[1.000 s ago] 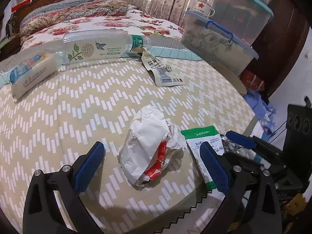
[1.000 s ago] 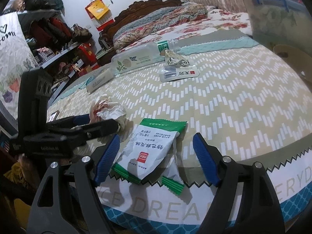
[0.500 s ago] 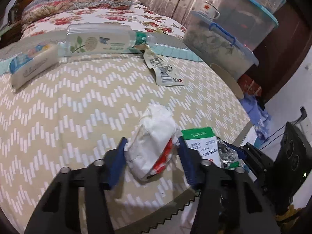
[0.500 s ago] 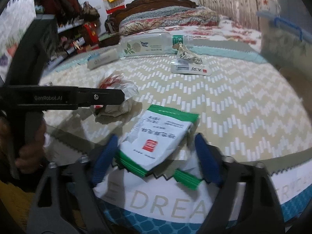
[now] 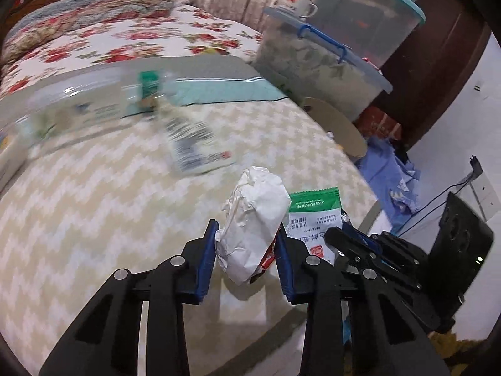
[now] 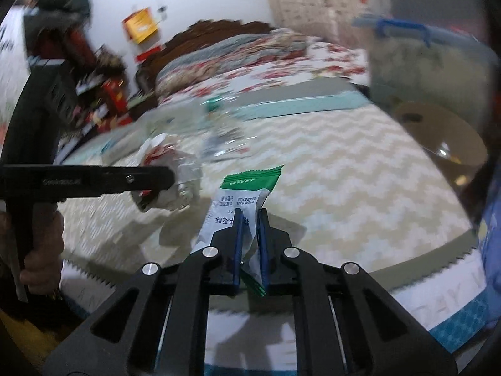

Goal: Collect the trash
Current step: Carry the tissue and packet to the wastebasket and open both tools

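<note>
My left gripper (image 5: pixel 249 238) is shut on a crumpled white paper wad (image 5: pixel 253 219) with red print, held just above the zigzag bedspread (image 5: pixel 94 219). My right gripper (image 6: pixel 249 216) is shut on a green-and-white snack wrapper (image 6: pixel 241 197), lifted off the bed edge; the wrapper also shows in the left wrist view (image 5: pixel 313 216). The left gripper with the wad shows at the left of the right wrist view (image 6: pixel 169 169). A clear plastic bottle (image 5: pixel 81 106) and a flat barcode wrapper (image 5: pixel 197 150) lie further back, blurred.
Stacked clear storage bins (image 5: pixel 328 50) with a mug (image 5: pixel 297 0) on top stand at the right of the bed. A floral quilt (image 5: pixel 109 31) lies at the back. A round board (image 5: pixel 338 125) leans by the bins. Blue cloth (image 5: pixel 388 169) lies on the floor.
Both grippers have closed: the left on the paper wad, the right on the green wrapper. Both pieces have lifted off the bedspread, and both cameras are moving.
</note>
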`<state>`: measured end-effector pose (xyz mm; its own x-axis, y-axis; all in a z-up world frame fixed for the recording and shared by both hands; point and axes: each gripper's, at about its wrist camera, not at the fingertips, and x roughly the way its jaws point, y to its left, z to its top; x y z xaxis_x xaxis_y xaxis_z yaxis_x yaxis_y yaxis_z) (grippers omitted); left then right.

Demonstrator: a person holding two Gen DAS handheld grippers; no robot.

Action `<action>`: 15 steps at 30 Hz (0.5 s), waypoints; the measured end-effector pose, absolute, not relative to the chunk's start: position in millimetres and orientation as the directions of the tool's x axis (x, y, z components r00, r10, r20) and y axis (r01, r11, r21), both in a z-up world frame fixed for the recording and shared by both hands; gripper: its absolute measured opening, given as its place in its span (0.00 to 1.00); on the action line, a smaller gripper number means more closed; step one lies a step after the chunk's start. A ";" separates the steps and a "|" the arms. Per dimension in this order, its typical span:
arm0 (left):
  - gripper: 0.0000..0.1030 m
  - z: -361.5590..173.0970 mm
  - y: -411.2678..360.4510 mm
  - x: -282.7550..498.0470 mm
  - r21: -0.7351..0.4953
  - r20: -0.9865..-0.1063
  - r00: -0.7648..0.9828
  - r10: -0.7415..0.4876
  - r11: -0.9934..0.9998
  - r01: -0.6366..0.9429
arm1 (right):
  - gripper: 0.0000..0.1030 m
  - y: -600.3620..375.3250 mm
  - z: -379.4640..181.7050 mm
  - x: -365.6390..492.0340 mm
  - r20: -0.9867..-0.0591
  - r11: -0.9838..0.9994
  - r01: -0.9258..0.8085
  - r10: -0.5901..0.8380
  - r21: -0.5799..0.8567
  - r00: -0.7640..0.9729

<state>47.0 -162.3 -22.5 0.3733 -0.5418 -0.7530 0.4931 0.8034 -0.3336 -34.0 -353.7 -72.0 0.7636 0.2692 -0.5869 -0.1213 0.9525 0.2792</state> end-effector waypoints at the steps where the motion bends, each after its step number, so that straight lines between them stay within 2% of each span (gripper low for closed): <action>1: 0.32 -21.0 -174.4 52.6 -0.339 -0.753 0.360 -0.551 0.794 0.505 | 0.11 -367.2 -71.3 -31.5 -0.583 0.950 -0.095 0.259 0.296 0.771; 6: 0.32 -13.2 -246.6 82.9 -0.342 -0.757 0.300 -0.581 0.743 0.575 | 0.11 -448.7 -64.4 -11.8 -0.547 0.922 0.044 0.189 0.384 0.816; 15: 0.32 -6.1 -395.8 156.6 -0.444 -0.740 0.155 -0.655 0.648 0.619 | 0.12 -577.4 -60.9 38.3 -0.542 0.842 0.251 0.058 0.478 0.839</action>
